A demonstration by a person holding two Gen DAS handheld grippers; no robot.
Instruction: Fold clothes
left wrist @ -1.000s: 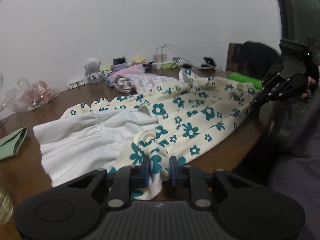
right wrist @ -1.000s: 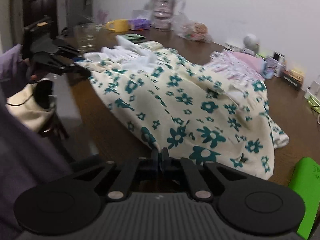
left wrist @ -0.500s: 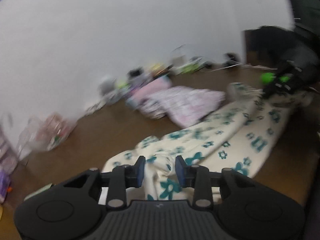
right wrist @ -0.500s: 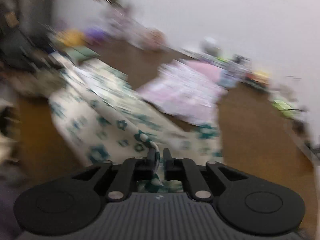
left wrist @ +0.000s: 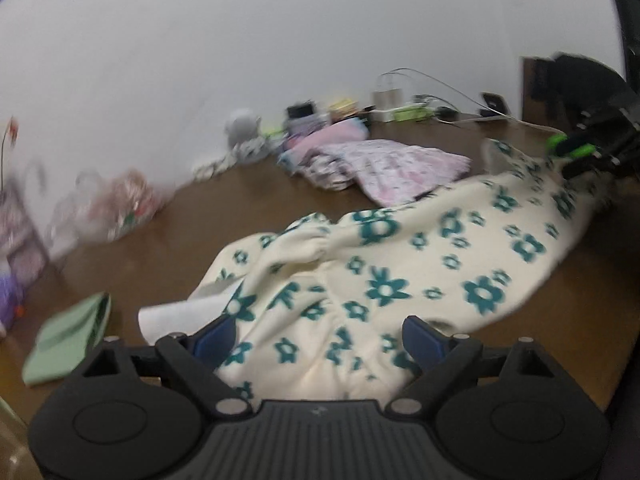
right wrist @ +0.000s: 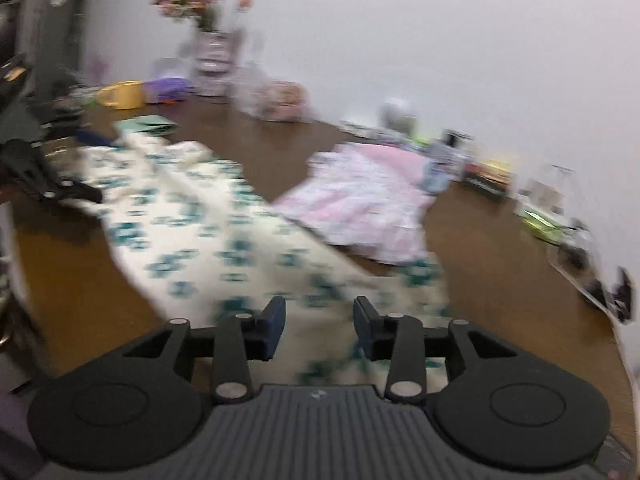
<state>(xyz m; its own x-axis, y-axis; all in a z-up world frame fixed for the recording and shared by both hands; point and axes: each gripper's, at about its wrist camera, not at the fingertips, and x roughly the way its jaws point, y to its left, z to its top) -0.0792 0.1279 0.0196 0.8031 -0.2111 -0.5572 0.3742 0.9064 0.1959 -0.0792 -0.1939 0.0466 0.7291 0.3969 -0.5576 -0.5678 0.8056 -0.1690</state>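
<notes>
A cream garment with teal flowers (left wrist: 400, 276) lies folded in half along the brown table (left wrist: 248, 200); it also shows in the right wrist view (right wrist: 224, 236). My left gripper (left wrist: 318, 338) is open wide, its jaws on either side of the cloth at one end. My right gripper (right wrist: 319, 326) is open over the other end, and it shows at the far right of the left wrist view (left wrist: 588, 152). The left gripper shows at the left edge of the right wrist view (right wrist: 48, 184). A white lining corner (left wrist: 180, 316) peeks out.
A folded pink patterned garment (left wrist: 384, 164) lies behind the floral one (right wrist: 368, 204). A green cloth (left wrist: 68, 340), a plastic bag (left wrist: 116, 204), chargers and cables (left wrist: 404, 108) line the back. A vase of flowers (right wrist: 208, 52) and yellow mug (right wrist: 124, 94) stand far left.
Both grippers carried the near edge of the floral garment over to the far side, folding it in half, then opened and let go. The white lining is now mostly covered.
</notes>
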